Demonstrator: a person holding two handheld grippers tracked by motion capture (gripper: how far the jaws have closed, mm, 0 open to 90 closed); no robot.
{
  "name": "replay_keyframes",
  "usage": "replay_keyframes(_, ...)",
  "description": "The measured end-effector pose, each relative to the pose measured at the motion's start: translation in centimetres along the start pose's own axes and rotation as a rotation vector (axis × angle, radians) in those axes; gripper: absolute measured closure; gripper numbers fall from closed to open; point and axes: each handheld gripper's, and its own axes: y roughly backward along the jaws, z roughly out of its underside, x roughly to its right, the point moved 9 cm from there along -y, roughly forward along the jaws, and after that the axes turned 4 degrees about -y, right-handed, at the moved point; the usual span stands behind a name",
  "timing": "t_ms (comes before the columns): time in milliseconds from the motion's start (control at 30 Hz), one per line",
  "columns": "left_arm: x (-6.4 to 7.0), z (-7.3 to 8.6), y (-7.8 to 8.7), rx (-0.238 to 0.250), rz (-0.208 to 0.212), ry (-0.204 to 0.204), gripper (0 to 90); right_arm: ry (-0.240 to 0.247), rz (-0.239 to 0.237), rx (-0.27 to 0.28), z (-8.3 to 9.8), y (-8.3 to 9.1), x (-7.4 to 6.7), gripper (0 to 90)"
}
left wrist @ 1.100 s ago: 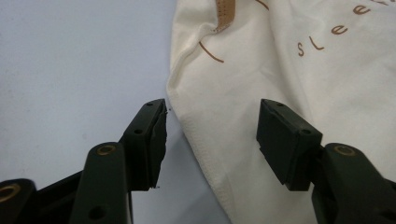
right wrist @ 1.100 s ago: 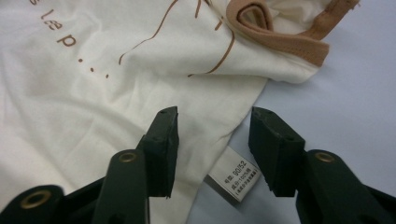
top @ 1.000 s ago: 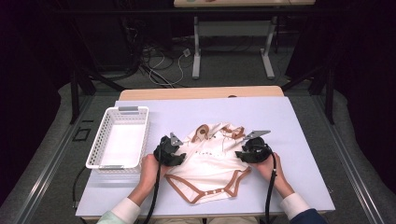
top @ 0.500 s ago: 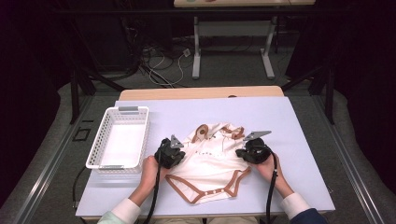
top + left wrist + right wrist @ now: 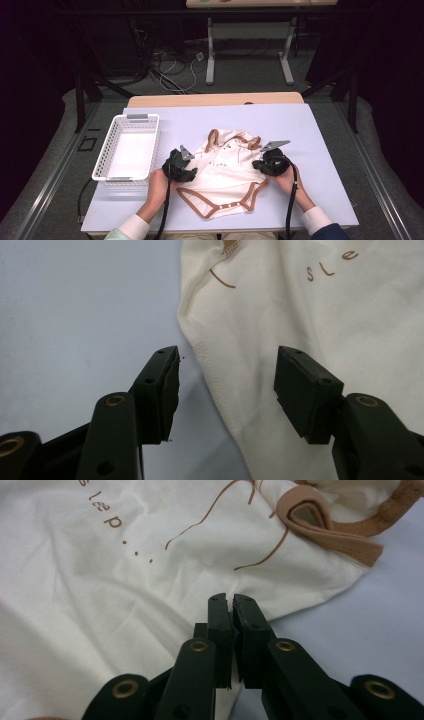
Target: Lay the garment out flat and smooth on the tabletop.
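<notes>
Tongs on both sides are resting at the edges of a baby bodysuit (image 5: 227,172) lying flat on the lavender bench (image 5: 320,130). In the left gripper view, the left tongs (image 5: 226,390) are standing half apart, having just been opening, with the garment's side edge lying between the jaws and neither pad pressing on it. In the right gripper view, the right tongs (image 5: 231,605) are closed with barely a slit between the jaws, their tips sitting on the cloth at its edge; whether a fold is pinched there cannot be told.

From the high view, the left tongs (image 5: 181,162) and the right tongs (image 5: 264,161) are flanking the bodysuit, each held by a hand (image 5: 159,184) coming in from the near edge. The garment is showing cream fabric, brown trim around the leg openings and neckline, snaps along the crotch nearest the person, and small brown lettering across the chest; its sleeves are lying folded inward near the collar.

Farther left, a white plastic basket (image 5: 150,145) is sitting on the bench, well apart from the bodysuit.
</notes>
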Motion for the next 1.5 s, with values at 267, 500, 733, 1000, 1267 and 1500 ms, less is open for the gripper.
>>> replay_keyframes(267, 0.3, 0.2, -0.2, 0.071, 0.141, 0.083, 72.0, -0.006, -0.001, -0.004, 0.1, 0.0, 0.0, 86.1)
replay_keyframes(500, 0.2, 0.2, -0.2, 0.067, 0.124, 0.062, 89.2, -0.010, 0.008, -0.005, 0.1, 0.1, 0.0, 86.6)
replay_keyframes(733, 0.4, 0.5, 0.3, 0.054, 0.140, 0.057, 90.0, -0.007, -0.009, -0.003, 0.1, 0.1, -0.1, 86.7)
replay_keyframes(1000, 1.2, 1.2, 1.3, 0.052, 0.145, 0.035, 90.0, 0.022, -0.018, -0.012, 0.1, 0.4, -0.8, 86.7)
replay_keyframes(1267, 2.2, 2.1, 2.2, 0.040, 0.172, 0.011, 89.6, 0.017, -0.026, -0.028, 0.9, 1.1, -1.1, 86.7)
replay_keyframes(1500, 3.0, 2.4, 2.6, 0.037, 0.183, -0.005, 89.1, 0.031, -0.030, -0.030, 1.3, 1.5, -1.0, 85.4)
